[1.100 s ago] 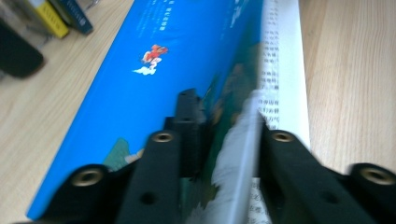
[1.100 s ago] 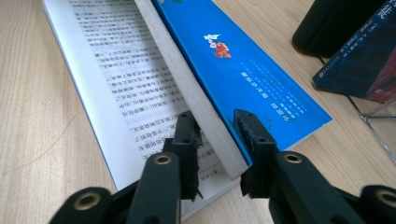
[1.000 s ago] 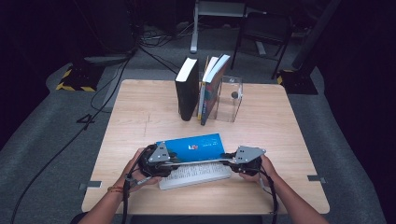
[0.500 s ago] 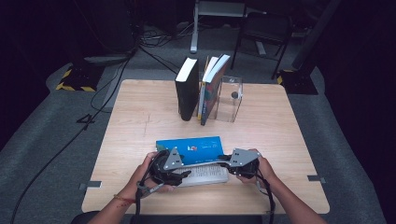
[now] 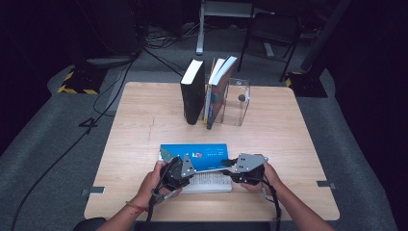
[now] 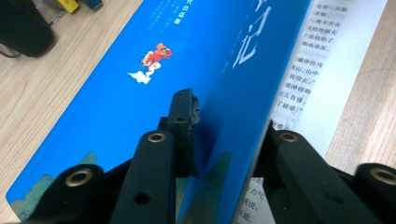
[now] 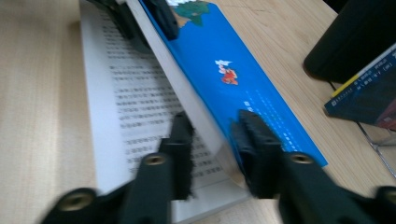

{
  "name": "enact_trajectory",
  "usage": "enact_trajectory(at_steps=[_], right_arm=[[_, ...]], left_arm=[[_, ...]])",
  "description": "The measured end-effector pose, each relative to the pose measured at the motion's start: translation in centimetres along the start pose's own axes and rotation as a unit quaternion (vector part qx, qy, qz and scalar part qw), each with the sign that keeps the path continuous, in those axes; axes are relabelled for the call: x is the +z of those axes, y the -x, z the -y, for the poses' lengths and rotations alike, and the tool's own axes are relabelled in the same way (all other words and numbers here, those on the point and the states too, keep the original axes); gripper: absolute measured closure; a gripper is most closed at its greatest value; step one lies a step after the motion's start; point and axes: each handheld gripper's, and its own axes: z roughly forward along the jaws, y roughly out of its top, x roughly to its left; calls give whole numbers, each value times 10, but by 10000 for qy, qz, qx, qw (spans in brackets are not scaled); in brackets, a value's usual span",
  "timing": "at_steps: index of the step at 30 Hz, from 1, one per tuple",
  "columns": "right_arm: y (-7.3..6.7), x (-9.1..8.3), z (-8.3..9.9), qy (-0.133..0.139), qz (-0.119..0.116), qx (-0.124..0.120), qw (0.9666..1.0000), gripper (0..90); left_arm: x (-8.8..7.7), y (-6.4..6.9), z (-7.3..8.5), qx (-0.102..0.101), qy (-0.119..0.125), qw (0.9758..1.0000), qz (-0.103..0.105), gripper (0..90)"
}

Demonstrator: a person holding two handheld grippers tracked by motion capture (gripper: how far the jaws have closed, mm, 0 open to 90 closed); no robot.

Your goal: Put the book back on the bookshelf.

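Observation:
A blue-covered book (image 5: 197, 153) lies open near the table's front edge, white printed pages (image 5: 211, 182) facing up. Its blue-covered half is raised at a slant. My left gripper (image 5: 187, 167) holds the book's left end. In the left gripper view its jaws (image 6: 229, 114) have just been closing and now clamp the raised blue half (image 6: 140, 88), one finger on the cover, the other on the page side. My right gripper (image 5: 230, 168) is at the right end. Its jaws (image 7: 214, 119) have just been opening and straddle the raised half (image 7: 224, 70), with the page-side finger standing off it.
A black book (image 5: 192, 94) stands upright at the back of the wooden table (image 5: 144, 125), with two more books (image 5: 219, 89) leaning against a clear stand (image 5: 239, 101). Bare wood lies left and right of the open book. Cables and chair legs sit on the floor beyond.
My left hand has slid right along the book's near edge, toward the right gripper. The right hand has stayed in place. The book has kept its spot.

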Motion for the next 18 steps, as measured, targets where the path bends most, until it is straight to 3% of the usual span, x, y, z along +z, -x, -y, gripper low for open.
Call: enact_trajectory(at_steps=[1,3,4,8,11,13,15,18], right_arm=[[2,2,2,-52,21,59,10000,563],[8,6,9,-133,-7,161,9998,592],[10,5,11,-37,96,106,9999,680],[8,4,11,5,127,-83,9999,727],[4,1,8,-34,195,-155,9997,755],[2,-3,4,-44,314,-176,9993,780],[1,-6,1,-31,388,-146,9991,780],[-1,-8,-2,-89,448,-127,9989,779]], left_arm=[[-1,-1,1,-33,52,10000,22,726],[-2,-4,1,-26,80,9999,97,741],[-2,-5,1,-19,91,9999,112,743],[-2,-8,1,-131,85,9997,208,719],[-2,-8,0,-242,-28,9996,113,601],[-1,-2,-4,-146,-88,9998,-53,515],[-3,4,-9,-22,-143,9997,-209,502],[-2,8,-13,-82,-95,9996,-258,558]])
